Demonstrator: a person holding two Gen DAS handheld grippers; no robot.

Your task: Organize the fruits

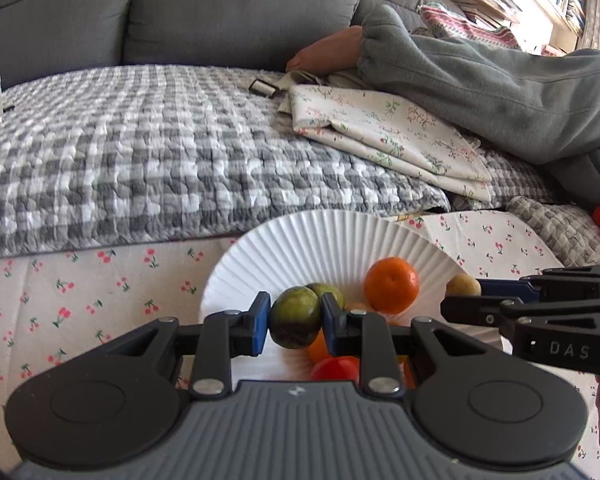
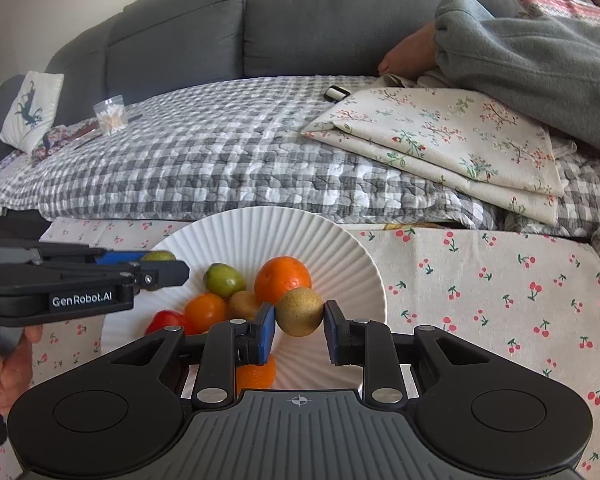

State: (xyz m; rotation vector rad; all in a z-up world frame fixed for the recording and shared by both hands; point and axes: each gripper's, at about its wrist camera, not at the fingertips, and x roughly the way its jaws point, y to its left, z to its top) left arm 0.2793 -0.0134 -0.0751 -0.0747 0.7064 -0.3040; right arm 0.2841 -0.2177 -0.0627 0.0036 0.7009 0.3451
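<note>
A white ribbed plate (image 1: 300, 236) (image 2: 340, 248) lies on a cherry-print cloth and holds several fruits. My left gripper (image 1: 295, 318) is shut on a dark green round fruit (image 1: 295, 316) above the plate's near side. My right gripper (image 2: 300, 314) is shut on a brown kiwi (image 2: 300, 310) over the plate. On the plate lie a big orange (image 1: 391, 285) (image 2: 283, 278), a green fruit (image 2: 223, 278), a small orange (image 2: 205, 310), a second kiwi (image 2: 244, 304) and a red fruit (image 2: 165, 320). The right gripper (image 1: 462, 290) reaches in at the right edge of the left wrist view with its kiwi (image 1: 462, 285).
The cherry-print cloth (image 2: 500, 300) covers the near surface. Behind it lies a grey checked quilt (image 1: 139, 152) on a grey sofa (image 1: 219, 8), with folded floral fabric (image 2: 460, 136) and a person's grey-clad leg and bare foot (image 1: 328, 54) at the right. A clear cotton-swab box (image 2: 109, 114) stands far left.
</note>
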